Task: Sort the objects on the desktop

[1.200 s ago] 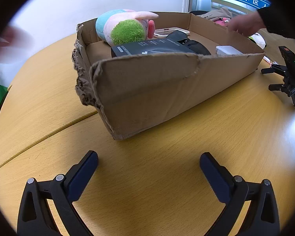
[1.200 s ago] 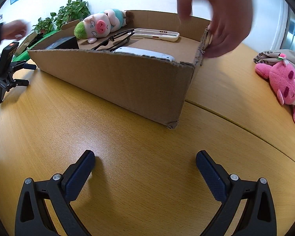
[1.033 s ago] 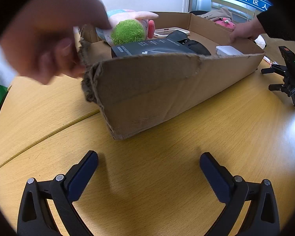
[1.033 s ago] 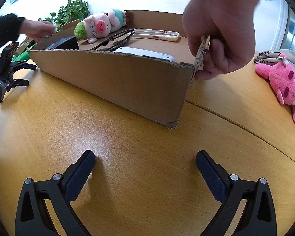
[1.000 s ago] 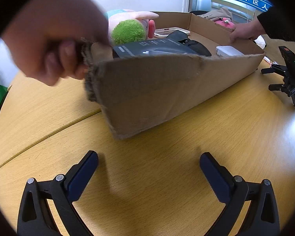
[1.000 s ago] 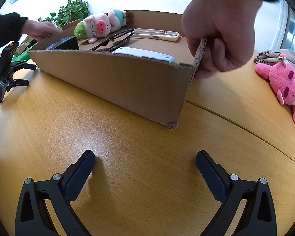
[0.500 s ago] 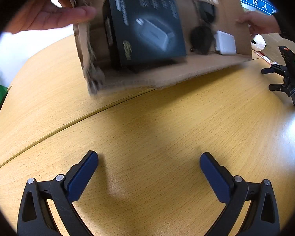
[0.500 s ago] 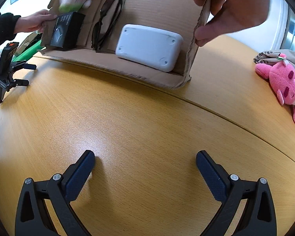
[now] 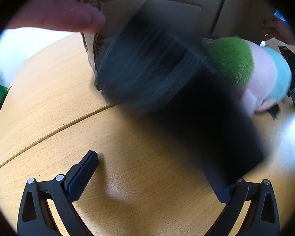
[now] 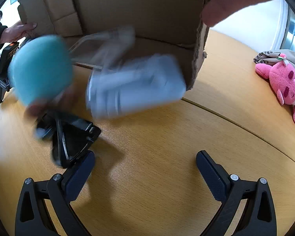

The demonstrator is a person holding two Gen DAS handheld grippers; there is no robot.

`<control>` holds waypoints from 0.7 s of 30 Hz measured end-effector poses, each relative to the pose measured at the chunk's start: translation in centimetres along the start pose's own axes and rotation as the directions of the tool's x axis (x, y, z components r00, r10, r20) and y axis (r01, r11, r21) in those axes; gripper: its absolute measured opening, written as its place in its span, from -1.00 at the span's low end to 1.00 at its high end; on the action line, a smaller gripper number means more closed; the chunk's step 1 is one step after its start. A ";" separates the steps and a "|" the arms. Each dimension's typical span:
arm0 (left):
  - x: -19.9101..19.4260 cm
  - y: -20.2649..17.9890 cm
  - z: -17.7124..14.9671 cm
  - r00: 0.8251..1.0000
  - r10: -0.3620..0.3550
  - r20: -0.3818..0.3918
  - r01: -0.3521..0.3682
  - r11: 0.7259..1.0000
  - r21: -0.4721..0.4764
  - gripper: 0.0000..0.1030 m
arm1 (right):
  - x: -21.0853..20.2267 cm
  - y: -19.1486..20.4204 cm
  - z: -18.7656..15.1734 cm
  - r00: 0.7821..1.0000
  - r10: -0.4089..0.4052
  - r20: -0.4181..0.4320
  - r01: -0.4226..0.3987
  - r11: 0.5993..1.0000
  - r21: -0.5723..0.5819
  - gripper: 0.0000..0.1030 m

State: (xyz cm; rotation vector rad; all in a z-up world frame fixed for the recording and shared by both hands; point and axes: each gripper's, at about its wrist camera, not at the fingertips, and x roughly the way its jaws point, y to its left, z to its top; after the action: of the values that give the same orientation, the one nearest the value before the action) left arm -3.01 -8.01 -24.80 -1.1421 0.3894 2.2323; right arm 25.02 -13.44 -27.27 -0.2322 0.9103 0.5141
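Left gripper (image 9: 153, 179): jaws spread wide, empty, resting low over the wooden table (image 9: 49, 102); its right finger is partly hidden by a blurred black box (image 9: 167, 82) tumbling just ahead and to the right, long axis slanting from upper left to lower right. Right gripper (image 10: 145, 175): jaws apart, empty. Sunglasses (image 10: 68, 135) lie on the table touching or just beside its left finger (image 10: 78, 175), so, by judgement, this gripper is nearer them. White case (image 10: 135, 86): blurred, mid-fall, ahead. Plush pig (image 10: 39, 68): blurred, ahead-left. Cardboard box (image 10: 137, 9): tipped up by bystanders' hands, behind. Sorting not begun.
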 end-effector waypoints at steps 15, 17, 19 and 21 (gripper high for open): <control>1.0 0.2 0.2 1.000 -0.032 -0.001 0.032 0.999 0.041 1.00 | 0.3 -0.4 0.1 0.998 -0.058 0.000 0.058 0.995 0.082 1.00; 1.1 0.2 0.3 0.999 -0.035 -0.001 0.035 0.998 0.045 1.00 | 0.3 -0.4 0.1 0.998 -0.069 -0.001 0.068 0.993 0.096 1.00; 1.2 0.2 0.3 0.999 -0.039 -0.001 0.039 0.998 0.050 1.00 | 0.3 -0.4 0.1 0.997 -0.076 -0.001 0.076 0.991 0.106 1.00; 1.5 0.2 0.3 0.999 -0.040 -0.001 0.040 0.998 0.051 1.00 | 0.3 -0.4 0.1 0.997 -0.083 -0.001 0.082 0.990 0.116 1.00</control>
State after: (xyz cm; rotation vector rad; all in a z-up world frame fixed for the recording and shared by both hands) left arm -4.03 -7.49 -25.79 -1.1138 0.4182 2.1754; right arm 25.42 -13.60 -27.44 -0.1630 0.9196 0.3838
